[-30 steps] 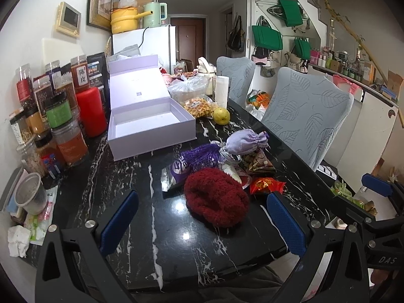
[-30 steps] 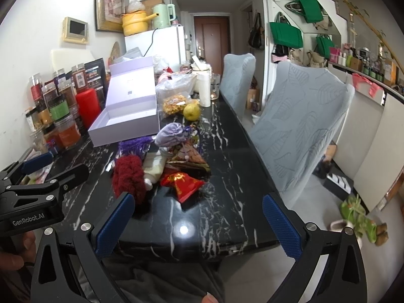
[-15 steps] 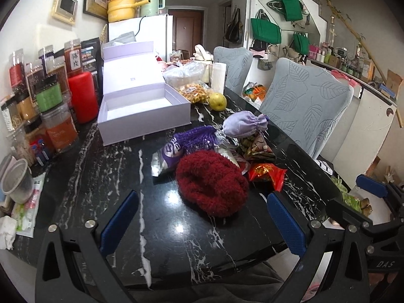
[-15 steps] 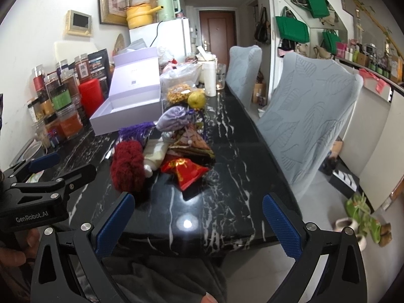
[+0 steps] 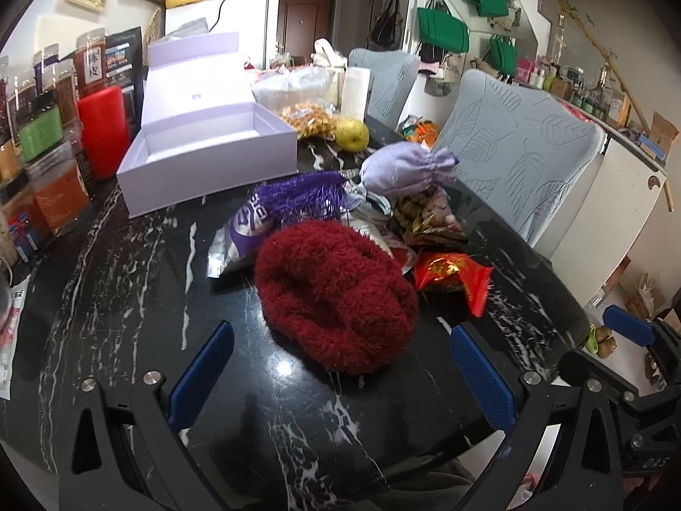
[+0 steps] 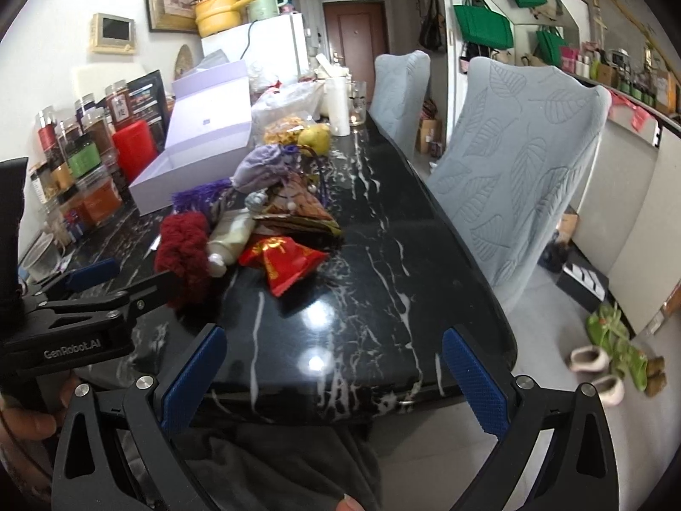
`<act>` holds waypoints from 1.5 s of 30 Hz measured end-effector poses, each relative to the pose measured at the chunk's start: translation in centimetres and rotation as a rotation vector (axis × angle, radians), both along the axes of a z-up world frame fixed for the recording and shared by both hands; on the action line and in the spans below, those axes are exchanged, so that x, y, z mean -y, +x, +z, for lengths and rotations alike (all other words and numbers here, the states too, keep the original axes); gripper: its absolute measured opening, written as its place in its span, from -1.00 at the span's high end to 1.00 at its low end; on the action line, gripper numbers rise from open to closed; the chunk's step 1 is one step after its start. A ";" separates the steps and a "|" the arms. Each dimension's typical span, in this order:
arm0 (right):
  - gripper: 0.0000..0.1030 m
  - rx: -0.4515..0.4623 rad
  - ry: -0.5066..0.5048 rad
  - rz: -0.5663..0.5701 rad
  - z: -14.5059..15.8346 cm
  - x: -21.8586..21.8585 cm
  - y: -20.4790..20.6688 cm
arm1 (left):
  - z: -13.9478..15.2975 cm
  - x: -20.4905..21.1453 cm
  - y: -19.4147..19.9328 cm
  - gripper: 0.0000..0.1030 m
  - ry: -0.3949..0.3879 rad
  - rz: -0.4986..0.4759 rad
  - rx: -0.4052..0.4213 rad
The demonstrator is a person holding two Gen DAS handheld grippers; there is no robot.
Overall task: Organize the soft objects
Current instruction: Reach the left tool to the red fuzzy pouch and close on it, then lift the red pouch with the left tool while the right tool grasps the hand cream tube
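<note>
both tongs are held open and empty, the left tongs (image 5: pixel 340 374) low in its frame, the right tongs (image 6: pixel 336 379) likewise. a red fuzzy hat (image 5: pixel 336 294) is seen at centre on the dark surface (image 5: pixel 127 298), touching a purple pouch (image 5: pixel 404 170) pile; a lilac box (image 5: pixel 204 157) is seen open at upper left.

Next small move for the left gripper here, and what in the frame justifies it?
Probably ease the left gripper forward and down so its open fingers straddle the red fuzzy hat. The hat lies loose on the black marble table, nearest item in the pile and centred between the jaws. The lavender box behind it sits open and empty. The right gripper hangs open off the table edge.
</note>
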State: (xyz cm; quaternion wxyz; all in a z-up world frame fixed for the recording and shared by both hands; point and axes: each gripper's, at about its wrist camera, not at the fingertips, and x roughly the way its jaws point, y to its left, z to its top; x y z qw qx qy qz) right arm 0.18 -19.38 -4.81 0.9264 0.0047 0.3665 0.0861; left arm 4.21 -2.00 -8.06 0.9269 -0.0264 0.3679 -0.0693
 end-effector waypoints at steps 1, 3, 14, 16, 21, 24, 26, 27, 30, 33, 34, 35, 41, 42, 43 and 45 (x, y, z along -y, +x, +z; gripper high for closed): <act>-1.00 -0.002 -0.002 -0.002 -0.2 0.1 0.2 | -0.2 0.1 0.2 -1.00 0.002 -0.004 -0.005; -1.00 -0.005 -0.004 -0.009 -0.5 0.3 0.5 | -0.6 0.2 0.8 -1.00 0.007 -0.009 -0.019; -1.00 -0.048 -0.001 -0.016 -2.0 0.7 2.7 | -3.2 0.8 3.7 -1.00 0.040 -0.023 -0.102; -1.00 -0.054 0.002 -0.017 -2.0 0.9 3.2 | -3.3 0.8 4.1 -1.00 0.051 -0.021 -0.106; -1.00 -0.057 0.013 0.001 -2.1 0.8 4.2 | -3.2 0.4 4.6 -1.00 0.038 -0.033 -0.101; -1.00 -0.066 0.017 0.020 -2.3 0.5 4.9 | -3.2 0.5 4.7 -1.00 0.031 -0.058 -0.097; -1.00 -0.076 0.023 0.032 -2.5 0.3 5.5 | -3.2 0.5 4.7 -0.93 0.046 -0.046 -0.090; -1.00 -0.083 0.026 0.038 -2.6 0.2 5.9 | -3.2 0.5 4.7 -0.82 0.057 -0.039 -0.085; -1.00 -0.095 0.028 0.047 -2.8 0.1 6.5 | -3.1 0.5 4.3 -0.57 0.074 -0.050 -0.081; -1.00 -0.106 0.032 0.051 -2.9 0.0 6.9 | -2.8 -0.2 3.3 -0.35 0.063 -0.087 -0.088; -1.00 -0.111 0.039 0.056 -2.9 -0.1 7.1 | -2.7 -0.6 3.0 -0.31 0.044 -0.098 -0.098; -1.00 -0.113 0.045 0.062 -2.9 -0.1 7.3 | -2.6 -0.9 2.8 -0.29 0.024 -0.103 -0.107; -1.00 -0.109 0.064 0.097 -2.6 -1.2 7.8 | -2.2 -4.0 2.4 0.05 -0.075 -0.067 -0.142; -1.00 -0.102 0.070 0.108 -2.3 -1.6 7.8 | -2.1 -4.5 2.4 0.06 -0.080 -0.052 -0.139; -1.00 -0.095 0.072 0.117 -2.1 -1.9 7.8 | -1.8 -5.1 2.2 0.07 -0.083 -0.036 -0.130; -1.00 -0.079 0.069 0.136 -1.7 -2.6 7.6 | -1.4 -5.8 1.8 0.09 -0.079 -0.018 -0.110</act>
